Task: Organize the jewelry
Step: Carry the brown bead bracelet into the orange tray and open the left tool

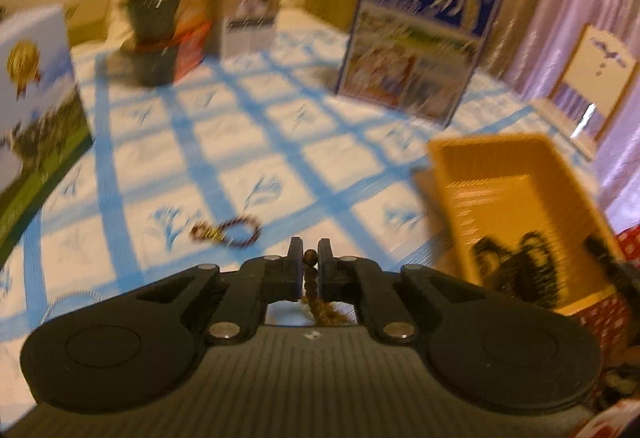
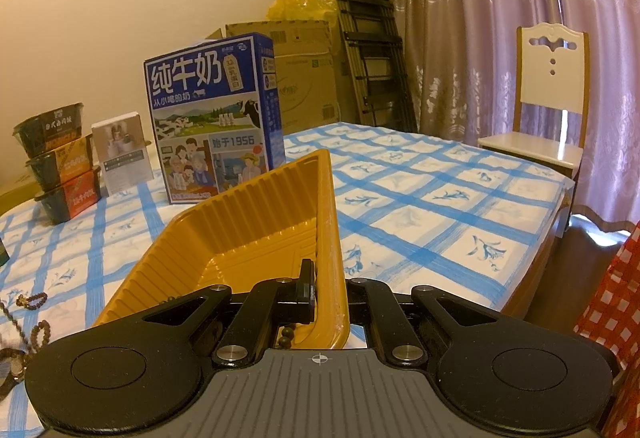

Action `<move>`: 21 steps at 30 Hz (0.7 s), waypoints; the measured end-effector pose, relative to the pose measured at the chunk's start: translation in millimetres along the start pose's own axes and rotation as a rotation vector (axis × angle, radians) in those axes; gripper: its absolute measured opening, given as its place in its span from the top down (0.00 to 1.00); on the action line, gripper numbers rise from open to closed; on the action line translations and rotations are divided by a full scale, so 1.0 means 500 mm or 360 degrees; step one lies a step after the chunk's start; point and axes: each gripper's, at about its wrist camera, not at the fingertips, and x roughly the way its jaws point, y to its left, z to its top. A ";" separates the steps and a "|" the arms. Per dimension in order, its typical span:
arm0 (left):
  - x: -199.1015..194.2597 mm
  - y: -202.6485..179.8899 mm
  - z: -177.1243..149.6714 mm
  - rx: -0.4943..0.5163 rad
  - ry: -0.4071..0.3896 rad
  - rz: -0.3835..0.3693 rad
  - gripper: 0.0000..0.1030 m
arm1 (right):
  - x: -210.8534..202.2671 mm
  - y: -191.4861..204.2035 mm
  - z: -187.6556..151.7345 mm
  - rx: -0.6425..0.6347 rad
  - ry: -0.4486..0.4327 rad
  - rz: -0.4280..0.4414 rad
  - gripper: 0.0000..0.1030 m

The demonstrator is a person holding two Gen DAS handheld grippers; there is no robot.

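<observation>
- Yellow tray (image 2: 248, 234): light, thin, bendy plastic, raised over the table; right gripper (image 2: 326, 286) is clamped on its side wall.
- Bead string (image 1: 310, 278): limp, dangling; left gripper (image 1: 310, 258) pinches it.
- Bracelet (image 1: 228, 232): lies on the tablecloth (image 1: 240, 158); take by its loop.

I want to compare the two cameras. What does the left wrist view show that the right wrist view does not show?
Only the left wrist view shows the left gripper shut on a brown bead string, and a dark jewelry piece inside the yellow tray.

Only the right wrist view shows the right gripper shut on the tray's side wall, plus the folded ladder and cardboard boxes.

Both show the tray, the blue milk box, the stacked noodle bowls, the chair and the blue checked tablecloth.
</observation>
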 end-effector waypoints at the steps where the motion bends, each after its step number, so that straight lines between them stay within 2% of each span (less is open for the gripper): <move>1: -0.011 -0.009 0.008 0.0012 -0.0022 -0.0014 0.95 | 0.000 0.000 0.000 -0.0001 -0.0001 0.0000 0.94; 12: -0.112 -0.062 0.077 0.0059 -0.0217 -0.0163 0.95 | -0.001 0.005 0.006 -0.0004 -0.0003 0.0002 0.94; 21: -0.169 -0.100 0.118 0.0108 -0.0313 -0.0260 0.95 | -0.001 0.005 0.005 -0.0005 -0.0003 0.0003 0.94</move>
